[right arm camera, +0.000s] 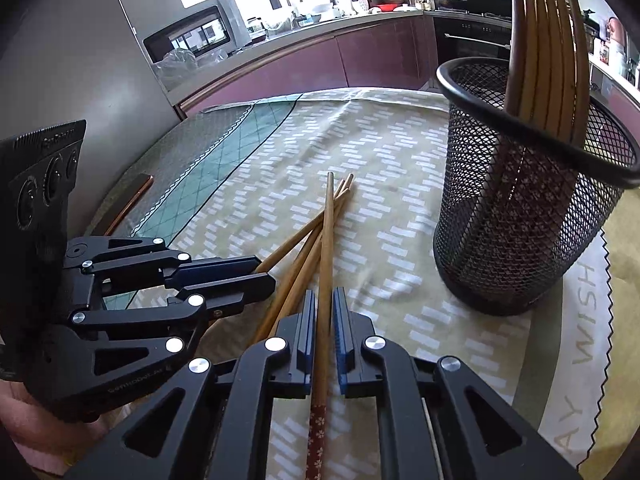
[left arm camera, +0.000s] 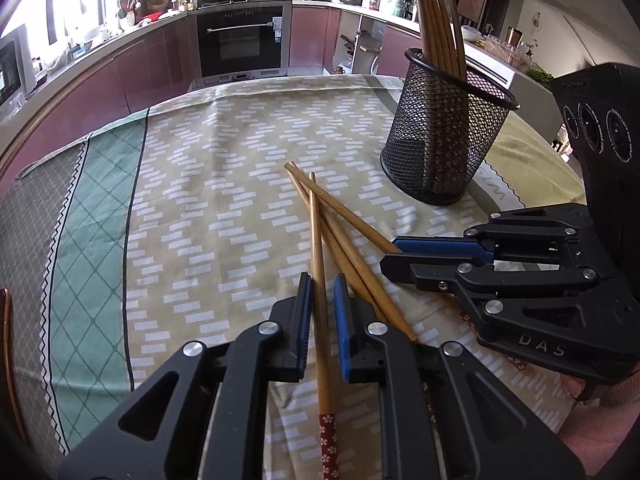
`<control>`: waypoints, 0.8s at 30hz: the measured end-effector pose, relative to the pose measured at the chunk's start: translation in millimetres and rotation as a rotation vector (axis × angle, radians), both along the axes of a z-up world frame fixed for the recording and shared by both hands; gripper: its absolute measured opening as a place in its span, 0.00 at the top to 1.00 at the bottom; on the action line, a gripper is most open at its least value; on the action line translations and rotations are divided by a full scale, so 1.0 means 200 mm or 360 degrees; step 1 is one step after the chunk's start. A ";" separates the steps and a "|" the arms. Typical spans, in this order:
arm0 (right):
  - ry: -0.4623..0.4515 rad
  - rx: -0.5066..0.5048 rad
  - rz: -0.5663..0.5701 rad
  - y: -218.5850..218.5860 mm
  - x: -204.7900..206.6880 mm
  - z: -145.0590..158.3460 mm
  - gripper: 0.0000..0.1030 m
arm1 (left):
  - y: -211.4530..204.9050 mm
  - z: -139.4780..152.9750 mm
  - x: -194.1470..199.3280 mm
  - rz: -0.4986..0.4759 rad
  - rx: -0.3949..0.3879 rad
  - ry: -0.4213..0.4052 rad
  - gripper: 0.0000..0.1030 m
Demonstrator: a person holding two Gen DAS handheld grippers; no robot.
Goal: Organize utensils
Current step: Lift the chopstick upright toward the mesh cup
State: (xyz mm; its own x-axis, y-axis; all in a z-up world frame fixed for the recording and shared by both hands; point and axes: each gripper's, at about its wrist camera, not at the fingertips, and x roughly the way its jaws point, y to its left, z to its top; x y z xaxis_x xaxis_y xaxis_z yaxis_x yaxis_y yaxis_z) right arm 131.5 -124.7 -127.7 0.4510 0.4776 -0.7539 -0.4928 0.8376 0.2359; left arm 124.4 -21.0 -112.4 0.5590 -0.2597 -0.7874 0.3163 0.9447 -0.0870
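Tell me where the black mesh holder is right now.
The mesh holder stands upright on the tablecloth, on the right in both views, beyond the loose chopsticks, with more chopsticks standing inside it.

We see a matt woven cloth [left arm camera: 224, 184], beige with white dashes and a green diamond band, lying faintly creased over the surface. The loose chopsticks [left arm camera: 320, 248] look like smooth light-brown wood with red floral-patterned ends. The black cup [right arm camera: 520, 216] is fine wire mesh with a smooth rim. Each hand-held gripper [left arm camera: 322, 320] [right arm camera: 322, 320] is matt black plastic with shiny metal pins and ribbed blue pads [left arm camera: 342, 320].
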 end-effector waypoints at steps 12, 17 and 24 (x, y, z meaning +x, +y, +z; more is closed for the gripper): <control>-0.0064 0.0081 -0.0016 -0.07 -0.04 0.07 0.94 | 0.04 0.04 -0.02 0.0039 -0.0068 -0.0010 0.93; -0.0108 0.0116 -0.0015 -0.09 -0.07 0.13 0.94 | 0.05 0.10 -0.06 0.0034 -0.0111 -0.0055 0.93; -0.0165 0.0172 -0.0021 -0.14 -0.12 0.21 0.94 | 0.08 0.22 -0.10 -0.0007 -0.0208 -0.0109 0.93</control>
